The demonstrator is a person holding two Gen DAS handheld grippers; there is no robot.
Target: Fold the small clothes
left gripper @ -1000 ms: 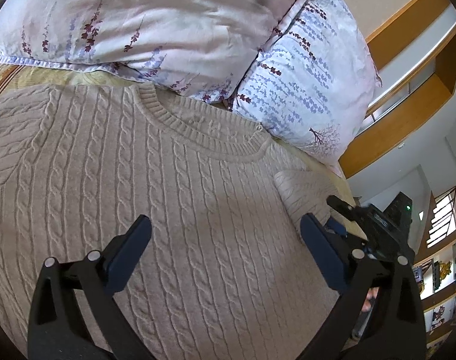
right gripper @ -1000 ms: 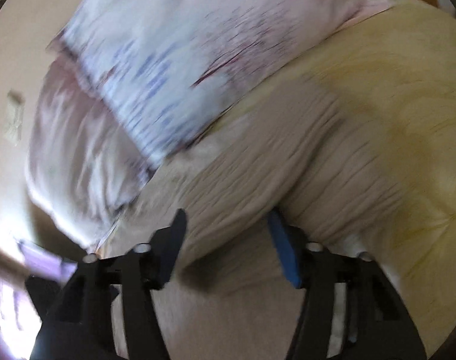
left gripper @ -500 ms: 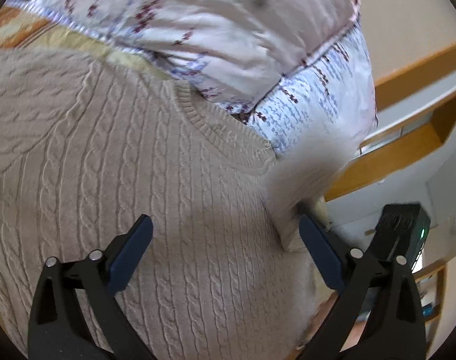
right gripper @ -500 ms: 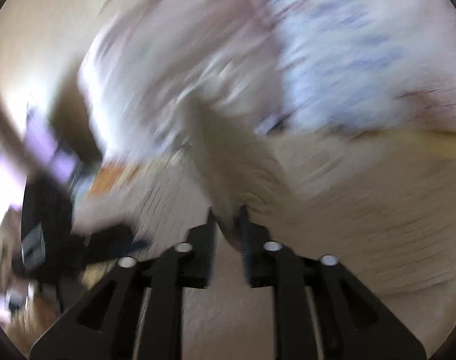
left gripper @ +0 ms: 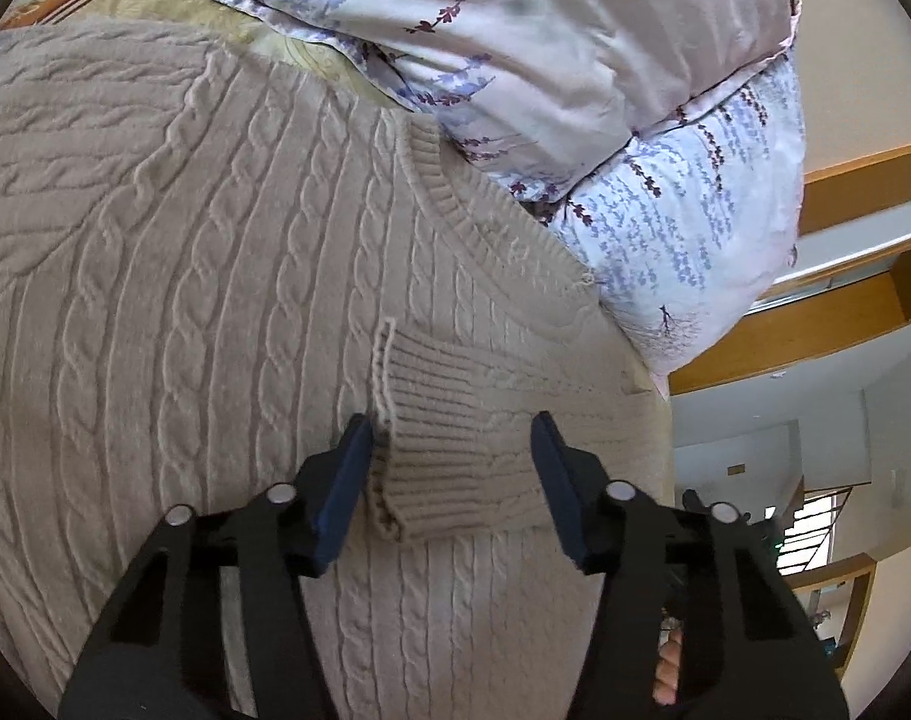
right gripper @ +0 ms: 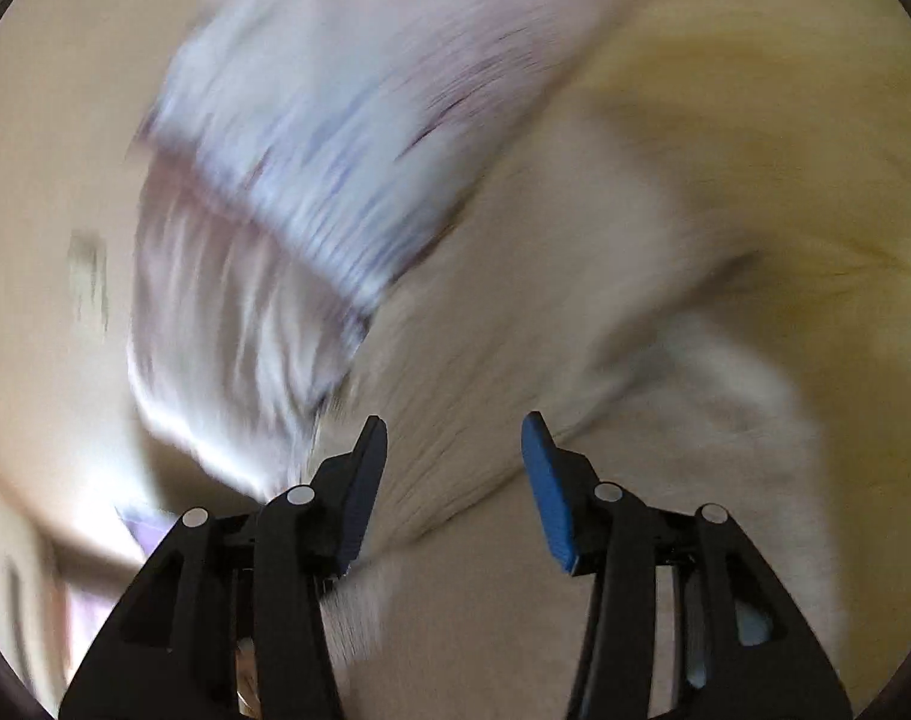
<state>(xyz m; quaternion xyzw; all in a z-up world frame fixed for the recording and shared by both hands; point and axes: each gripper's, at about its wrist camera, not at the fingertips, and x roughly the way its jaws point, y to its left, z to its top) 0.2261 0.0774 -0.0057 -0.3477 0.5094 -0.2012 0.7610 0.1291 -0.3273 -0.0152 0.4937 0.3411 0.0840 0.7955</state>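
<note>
A beige cable-knit sweater (left gripper: 203, 276) lies flat on the bed, its ribbed collar (left gripper: 473, 216) toward the pillows. One sleeve is folded across the chest, and its ribbed cuff (left gripper: 437, 450) lies between the fingers of my left gripper (left gripper: 452, 468), which is open around it without closing. My right gripper (right gripper: 455, 468) is open and empty. Its view is blurred by motion, with the sweater (right gripper: 485, 372) showing as a beige mass beyond the fingertips.
Two floral pillows (left gripper: 575, 60) lie against the sweater's collar edge. The yellow bedsheet (right gripper: 785, 120) spreads at the right in the right wrist view. Wooden trim and a stair railing (left gripper: 815, 516) lie beyond the bed's edge.
The right gripper, shut on the sleeve half a second ago, has carried it across the chest, let go and opened. The left gripper has narrowed and now frames the cuff.
</note>
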